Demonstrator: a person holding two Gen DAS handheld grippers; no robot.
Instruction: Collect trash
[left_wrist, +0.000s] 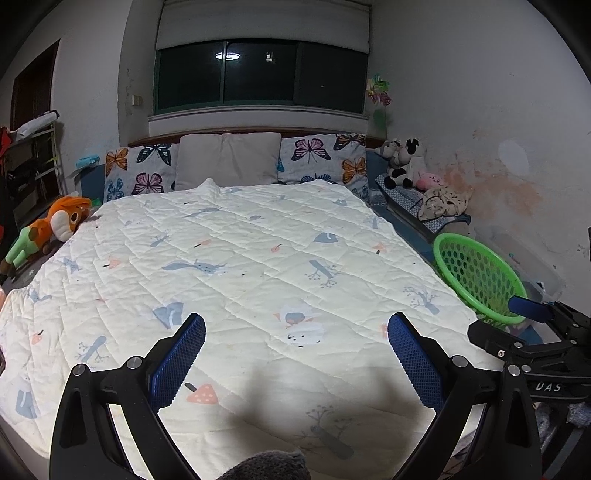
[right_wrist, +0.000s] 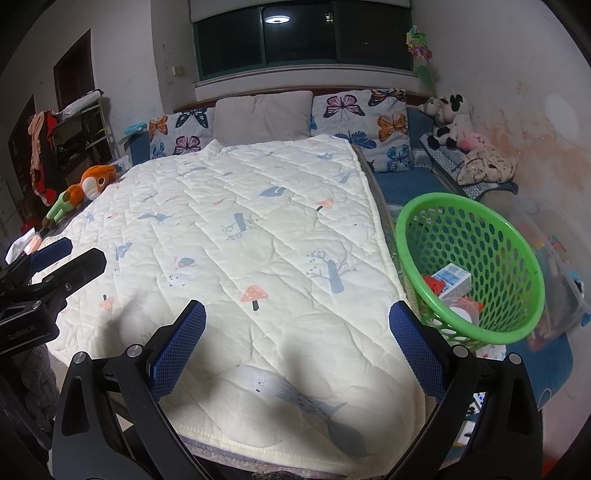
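Both grippers, left (left_wrist: 296, 350) and right (right_wrist: 297, 347), gape empty; green basket (right_wrist: 476, 221) with trash right of both.

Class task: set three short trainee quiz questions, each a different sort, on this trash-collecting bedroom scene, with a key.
1. True or false: the left gripper and the right gripper are both open and empty.
2. Which side of the bed does the green basket stand on: A left, B right?
3. Name one item in the basket.

Key: 1 true. 2 B. 3 a small white and blue carton.
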